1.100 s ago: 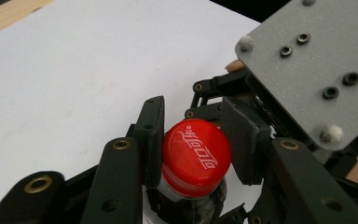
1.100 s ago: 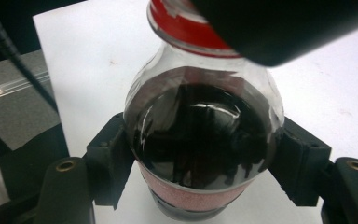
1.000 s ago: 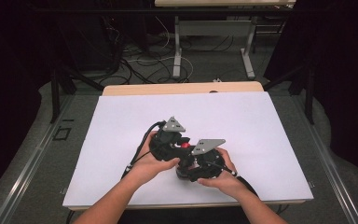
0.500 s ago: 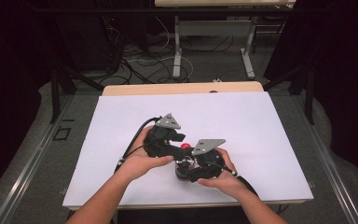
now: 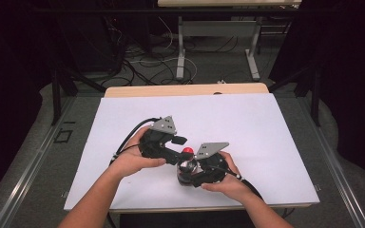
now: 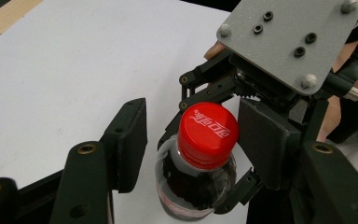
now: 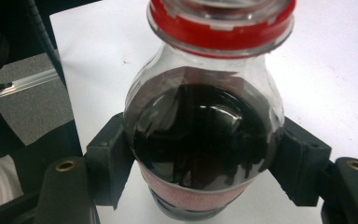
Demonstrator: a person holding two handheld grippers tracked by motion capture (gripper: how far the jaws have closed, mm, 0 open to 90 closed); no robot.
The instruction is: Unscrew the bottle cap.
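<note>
A small cola bottle (image 7: 200,135) with a red cap (image 6: 208,129) stands tilted over the white table sheet (image 5: 256,118). My right gripper (image 7: 204,158) is shut on its clear belly, one pad on each side above the red label. In the left gripper view my left gripper (image 6: 196,135) is open, its jaws on either side of the cap. A gap shows at the left pad (image 6: 131,140), and the right pad sits close to the cap. From above, the cap (image 5: 187,151) sits between the left gripper (image 5: 179,145) and the right gripper (image 5: 191,167), near the table's front middle.
A hand holds each gripper, and black cables trail from both toward the front edge. A wooden strip (image 5: 185,90) runs along the table's far edge. Beyond it lie floor cables (image 5: 138,52) and the legs of another table (image 5: 180,47).
My left gripper has shifted a little to the left while staying at the cap. The right gripper and the bottle have barely moved.
</note>
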